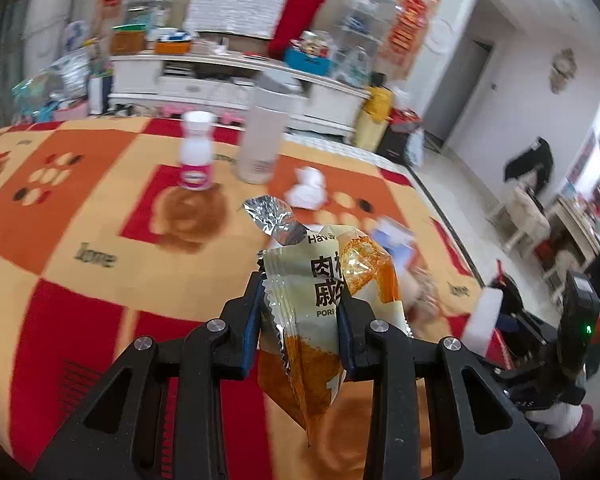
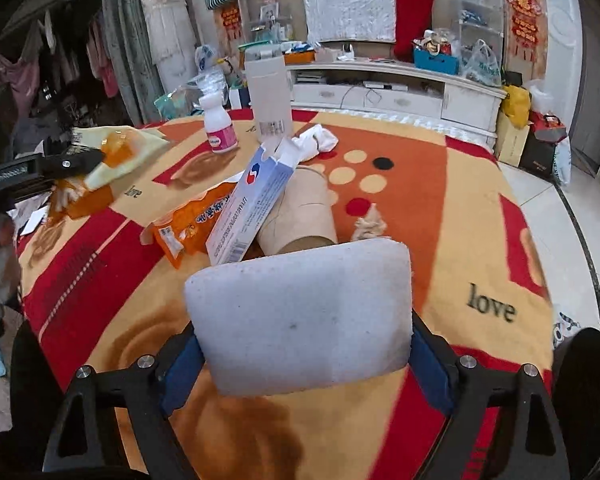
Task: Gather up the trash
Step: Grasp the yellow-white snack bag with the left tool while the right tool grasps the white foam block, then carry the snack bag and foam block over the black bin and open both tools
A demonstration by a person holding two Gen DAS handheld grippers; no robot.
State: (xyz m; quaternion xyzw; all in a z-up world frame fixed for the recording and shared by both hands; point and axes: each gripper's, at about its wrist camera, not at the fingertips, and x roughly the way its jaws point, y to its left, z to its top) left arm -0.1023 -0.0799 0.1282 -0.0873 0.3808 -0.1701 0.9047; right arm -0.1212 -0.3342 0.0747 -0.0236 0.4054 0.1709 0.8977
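1. The left gripper [image 1: 300, 304] had its jaws clamped on a snack wrapper [image 1: 324, 292], pinched across its middle and lifted clear of the blanket [image 1: 80, 208], most likely so it could be carried off as trash.
2. The right gripper [image 2: 300, 344] held a white sponge block [image 2: 300, 316] across its width, jaws wide but pressed on both sides; it looked kept ready for wiping.
3. The wrapper's long axis ran along the left fingers, torn foil end pointing away from the hand, crimped end hanging back below the jaws.
4. Other trash lay on the blanket: a blue box [image 2: 252, 208] leaning on a cardboard tube [image 2: 304, 216], an orange packet [image 2: 188, 224] and a crumpled tissue [image 2: 316, 140].
5. A white bottle [image 2: 218, 128] and a tall flask [image 2: 268, 96] stood upright beyond.
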